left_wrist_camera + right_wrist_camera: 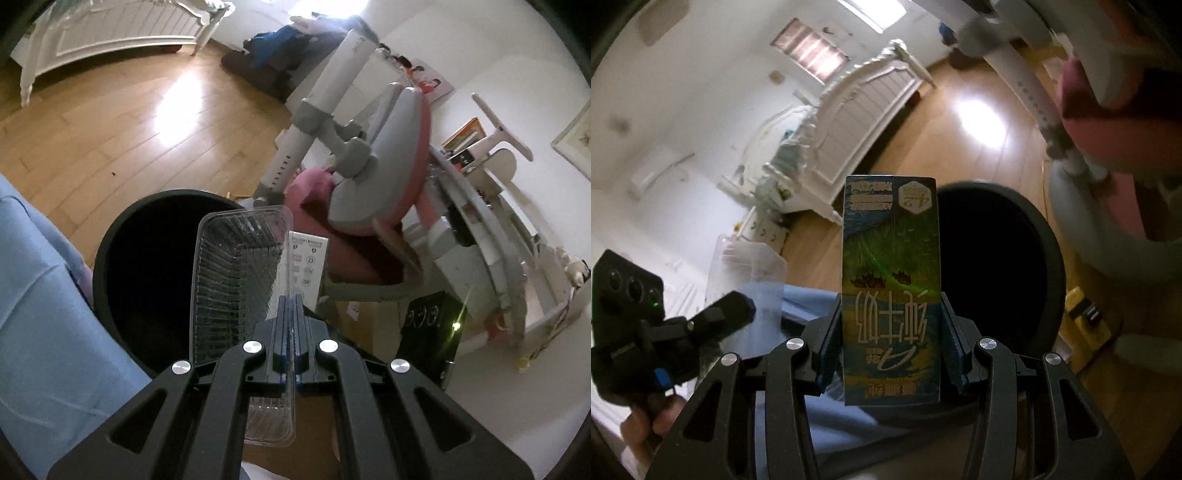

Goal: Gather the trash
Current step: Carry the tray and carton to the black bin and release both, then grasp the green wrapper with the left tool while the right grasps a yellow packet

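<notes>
My left gripper is shut on the rim of a clear ribbed plastic tray, which stands on edge over the mouth of a round black bin. A white label shows just behind the tray. In the right wrist view my right gripper is shut on a green and blue milk carton, upside down, with the black bin just beyond it. At the lower left of that view, a hand holds the left gripper with the clear tray.
A pink and grey chair lies tilted right of the bin, by a white desk. A white bed frame stands across the wooden floor. Light-blue clothing fills the left. A yellow and black object lies right of the bin.
</notes>
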`<state>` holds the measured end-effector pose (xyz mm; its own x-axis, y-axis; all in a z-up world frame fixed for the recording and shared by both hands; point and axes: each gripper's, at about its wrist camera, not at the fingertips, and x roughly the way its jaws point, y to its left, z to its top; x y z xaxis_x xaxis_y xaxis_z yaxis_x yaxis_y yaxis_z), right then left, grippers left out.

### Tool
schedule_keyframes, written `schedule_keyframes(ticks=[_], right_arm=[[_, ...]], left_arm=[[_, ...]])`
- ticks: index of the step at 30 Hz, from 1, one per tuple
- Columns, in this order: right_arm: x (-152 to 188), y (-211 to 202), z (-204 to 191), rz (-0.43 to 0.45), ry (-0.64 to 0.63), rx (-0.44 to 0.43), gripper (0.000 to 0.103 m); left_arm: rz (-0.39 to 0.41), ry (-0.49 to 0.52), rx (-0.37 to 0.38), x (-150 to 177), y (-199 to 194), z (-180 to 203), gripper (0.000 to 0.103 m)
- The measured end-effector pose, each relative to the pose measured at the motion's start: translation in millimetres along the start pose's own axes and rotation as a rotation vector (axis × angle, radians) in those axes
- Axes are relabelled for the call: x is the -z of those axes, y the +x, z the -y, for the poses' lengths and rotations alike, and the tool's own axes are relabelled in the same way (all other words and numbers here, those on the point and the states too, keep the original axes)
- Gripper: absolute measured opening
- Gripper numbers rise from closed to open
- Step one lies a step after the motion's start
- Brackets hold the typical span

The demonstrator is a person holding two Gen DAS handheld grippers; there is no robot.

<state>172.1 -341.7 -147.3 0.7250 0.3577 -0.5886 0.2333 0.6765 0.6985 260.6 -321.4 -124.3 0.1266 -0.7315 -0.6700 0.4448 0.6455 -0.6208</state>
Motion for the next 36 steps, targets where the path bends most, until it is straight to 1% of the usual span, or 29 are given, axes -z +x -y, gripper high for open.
schedule_keyframes(ticks=[1,2,3,5,6,7,8,9,10,12,13,15,18,20,22,23,24,25,26,27,28,30,31,33,34,36], right_arm=[[2,2,5,-0.006,0.006,0.002,0.048],[4,4,14,-0.01,0.01,0.004,0.048],[9,-1,32,-0.013,0.014,0.003,0.048],[10,6,40,-0.024,0.021,0.007,0.048],[11,9,41,-0.035,0.026,0.005,0.048],[1,13,49,-0.044,0.03,0.006,0.05],[2,14,49,-0.053,0.035,0.014,0.05],[-2,15,42,-0.06,0.037,0.024,0.051],[-5,15,45,-0.065,0.036,0.032,0.053],[-3,13,47,-0.064,0.029,0.039,0.055],[-3,9,47,-0.061,0.027,0.043,0.06],[-4,-1,48,-0.045,0.016,0.042,0.064],[2,-16,30,-0.024,-0.02,0.019,0.065],[5,-24,14,-0.025,-0.053,-0.005,0.065],[8,-29,-9,-0.035,-0.103,-0.038,0.065],[11,-29,-25,-0.047,-0.139,-0.056,0.065],[13,-28,-38,-0.056,-0.17,-0.067,0.067],[16,-27,-56,-0.069,-0.217,-0.084,0.074],[19,-27,-73,-0.075,-0.256,-0.102,0.078],[25,-25,-95,-0.09,-0.31,-0.129,0.079],[27,-23,-108,-0.106,-0.347,-0.142,0.079],[39,-14,-148,-0.156,-0.463,-0.167,0.079],[43,-10,-164,-0.172,-0.514,-0.17,0.079],[56,5,-201,-0.221,-0.637,-0.168,0.079],[60,11,-215,-0.244,-0.683,-0.167,0.079],[71,26,-243,-0.274,-0.782,-0.164,0.079]], left_arm=[[0.003,0.001,-0.004,9,7,17,0.003],[0.002,-0.002,-0.009,13,9,18,0.003],[0.002,-0.003,-0.017,14,15,22,0.003],[-0.002,-0.007,-0.033,14,23,19,0.003],[-0.004,-0.01,-0.044,14,26,16,0.007],[-0.013,-0.012,-0.056,12,31,17,0.007],[-0.024,-0.012,-0.066,14,37,19,0.007],[-0.037,-0.013,-0.079,13,38,17,0.011],[-0.05,-0.016,-0.094,13,36,17,0.023],[-0.035,-0.009,-0.093,14,28,21,0.044],[-0.013,0.006,-0.099,17,17,25,0.058],[0.041,0.029,-0.111,21,-8,35,0.067],[0.124,0.081,-0.076,36,-61,51,0.067],[0.189,0.099,-0.082,52,-105,55,0.067],[0.239,0.091,-0.111,68,-143,50,0.067],[0.261,0.076,-0.134,75,-161,44,0.067],[0.282,0.055,-0.158,83,-179,36,0.067],[0.314,0.024,-0.192,94,-203,23,0.067],[0.347,-0.004,-0.23,104,-225,10,0.067],[0.371,-0.026,-0.261,111,-241,0,0.067],[0.408,-0.069,-0.313,123,-267,-17,0.067],[0.464,-0.158,-0.412,145,-309,-53,0.067],[0.481,-0.185,-0.464,153,-323,-67,0.067],[0.485,-0.241,-0.574,166,-347,-96,0.067],[0.477,-0.286,-0.616,173,-359,-117,0.066],[0.457,-0.347,-0.64,181,-371,-145,0.065]])
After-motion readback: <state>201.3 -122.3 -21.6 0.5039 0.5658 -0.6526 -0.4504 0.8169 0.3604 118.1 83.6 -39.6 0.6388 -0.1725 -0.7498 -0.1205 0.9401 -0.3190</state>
